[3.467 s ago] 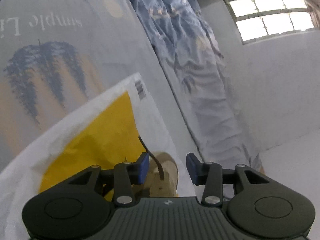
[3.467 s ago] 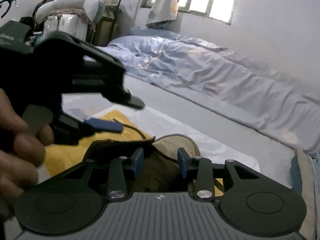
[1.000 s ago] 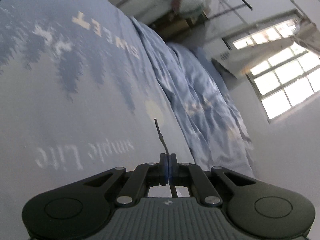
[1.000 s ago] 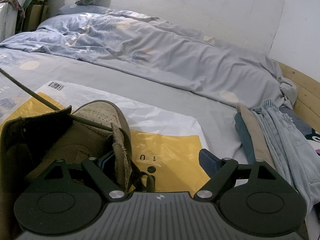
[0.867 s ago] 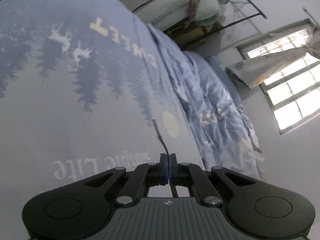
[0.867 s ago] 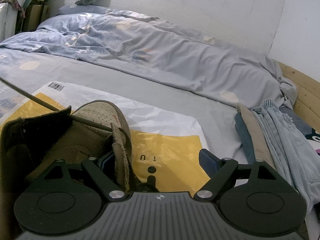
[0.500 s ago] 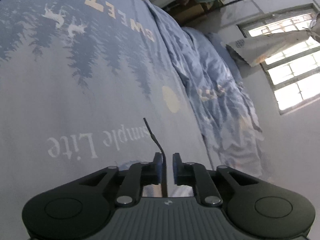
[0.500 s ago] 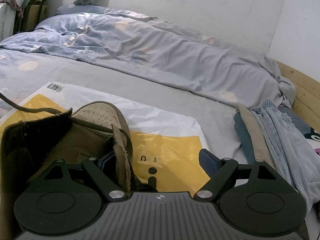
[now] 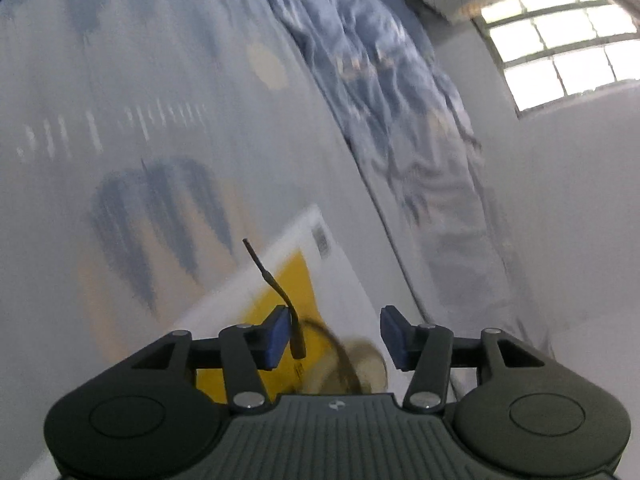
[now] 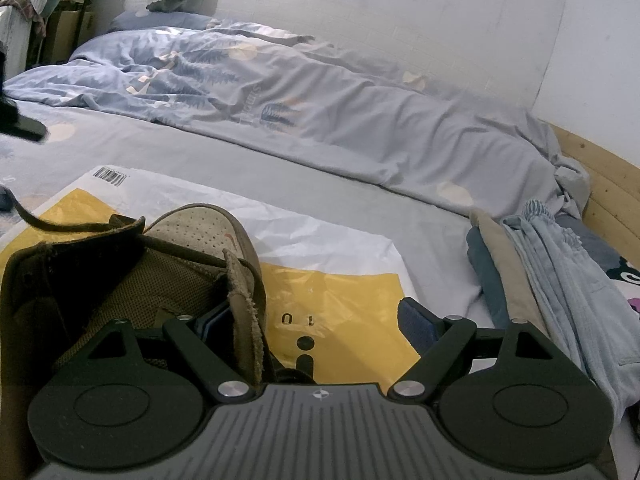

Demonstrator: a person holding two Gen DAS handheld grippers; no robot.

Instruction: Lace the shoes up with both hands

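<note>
Fingers first: your left gripper [image 9: 334, 334] has just been opening, and the lace [image 9: 276, 284] leans on its left pad, unpinched. Your right gripper [image 10: 316, 320] is spread wide, straddling the shoe's [image 10: 160, 280] side wall without clamping it. That shoe sits on the yellow-and-white bag [image 10: 344, 292] on the bed [image 10: 280, 184]. Folded clothes [image 10: 532, 264] lie at three o'clock, the duvet [image 10: 304, 108] at twelve.
</note>
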